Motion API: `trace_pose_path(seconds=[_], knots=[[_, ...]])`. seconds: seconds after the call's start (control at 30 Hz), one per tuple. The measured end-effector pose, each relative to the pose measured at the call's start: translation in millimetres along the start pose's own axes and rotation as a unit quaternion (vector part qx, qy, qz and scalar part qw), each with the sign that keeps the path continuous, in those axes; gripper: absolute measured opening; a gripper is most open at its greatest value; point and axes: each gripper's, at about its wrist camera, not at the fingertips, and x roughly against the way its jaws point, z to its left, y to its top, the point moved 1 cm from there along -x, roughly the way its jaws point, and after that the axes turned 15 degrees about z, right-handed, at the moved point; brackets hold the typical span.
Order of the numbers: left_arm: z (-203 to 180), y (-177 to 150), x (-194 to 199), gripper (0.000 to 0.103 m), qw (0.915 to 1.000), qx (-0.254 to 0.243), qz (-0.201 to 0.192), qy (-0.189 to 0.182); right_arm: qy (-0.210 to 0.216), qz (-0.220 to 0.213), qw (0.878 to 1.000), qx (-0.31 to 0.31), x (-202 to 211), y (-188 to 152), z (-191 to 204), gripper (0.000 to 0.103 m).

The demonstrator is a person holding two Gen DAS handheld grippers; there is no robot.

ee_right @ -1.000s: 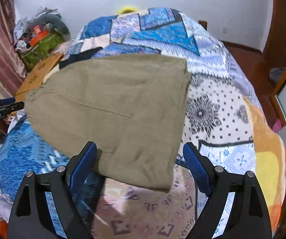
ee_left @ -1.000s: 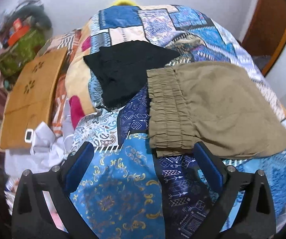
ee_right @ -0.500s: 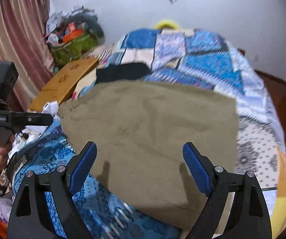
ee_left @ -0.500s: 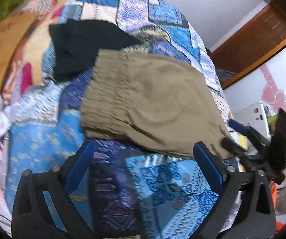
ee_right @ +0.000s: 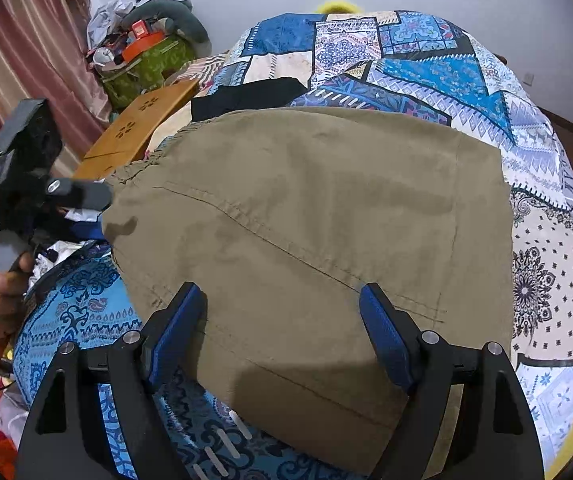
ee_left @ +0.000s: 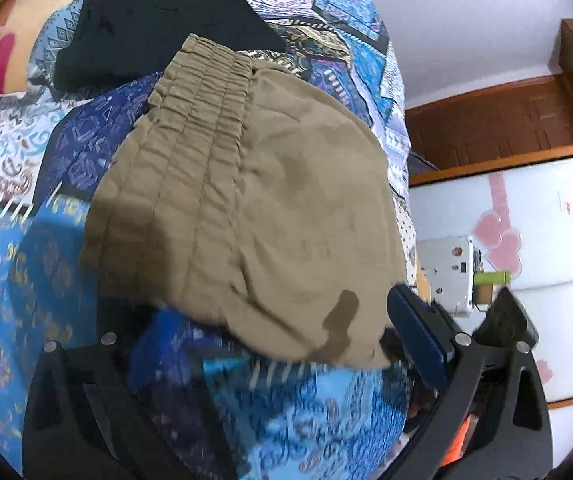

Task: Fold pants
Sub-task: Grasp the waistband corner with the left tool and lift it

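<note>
Pants: the khaki pants (ee_right: 310, 240) are lying folded into a broad flat slab on the patchwork bedspread (ee_right: 426, 64), taking up most of the middle of the bed. In the left wrist view (ee_left: 270, 208) the gathered elastic waistband (ee_left: 198, 136) points toward the far left.

Right gripper: the right gripper (ee_right: 282, 320) hangs low over the near edge of the pants, blue pads (ee_right: 382, 336) spread wide apart with only cloth showing between them. Nothing pinched. Whether the tips actually touch the fabric, can't tell.

Left gripper: honestly a bit messy. In its own view the left gripper (ee_left: 270, 344) shows one blue pad (ee_left: 418, 336) right at the near corner of the pants; the other finger is buried under blur and cloth. From the right wrist view (ee_right: 82, 196) it sits at the waistband-side edge. The fingers look far apart, but whether they've got any fabric, can't tell.

Left hand: the person's hand (ee_right: 2, 300) wraps the handle at the left edge.

Other clothes: a black garment (ee_left: 154, 16) lies just beyond the waistband, its edge touching or tucked under it.

Beside the bed: a wooden board (ee_right: 138, 128) leans by the mattress, near a green bag (ee_right: 146, 68) piled with clutter and a striped pink curtain (ee_right: 26, 60).
</note>
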Motion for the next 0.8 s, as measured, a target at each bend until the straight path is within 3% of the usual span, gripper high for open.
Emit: trace_pose_path(seconds=[0.07, 0.13, 0.2, 0.27, 0.33, 0.43, 0.53, 0.6, 0.7, 0.8], knots=[[-2, 8, 0, 0.097, 0.9997, -0.001, -0.010, 0.023, 0.004, -0.001, 1.000, -0.001, 0, -1, 0, 0.080], [-5, 11, 0, 0.077, 0.9975, 0.000, -0.027, 0.065, 0.008, -0.001, 1.000, -0.002, -1, 0, -2, 0.080], [-8, 14, 2, 0.048, 0.9918, -0.002, -0.052, 0.117, 0.011, -0.002, 1.000, -0.003, -1, 0, -3, 0.080], [-7, 13, 7, 0.037, 0.9896, -0.007, -0.071, 0.125, 0.014, -0.003, 1.000, -0.004, 0, 0, -4, 0.080], [-9, 9, 12, 0.033, 0.9868, -0.014, -0.089, 0.134, 0.016, -0.004, 1.000, -0.003, 1, -1, -4, 0.080], [-19, -5, 22, 0.031, 0.9757, -0.044, -0.117, 0.180, 0.018, -0.009, 1.000, -0.004, 4, -4, -8, 0.076], [-33, -23, 38, 0.030, 0.9535, -0.082, -0.157, 0.244, 0.018, -0.015, 1.000, -0.021, 9, -9, -16, 0.076], [-44, -43, 53, 0.029, 0.9212, -0.109, -0.203, 0.313, 0.019, -0.023, 0.999, -0.032, 15, -16, -22, 0.076], [-60, -71, 70, 0.028, 0.8520, -0.139, -0.278, 0.422, -0.002, -0.027, 0.998, -0.047, 24, -28, -29, 0.076], [-73, -89, 77, 0.027, 0.8058, -0.165, -0.318, 0.471, 0.005, -0.030, 0.998, -0.062, 29, -37, -35, 0.076]])
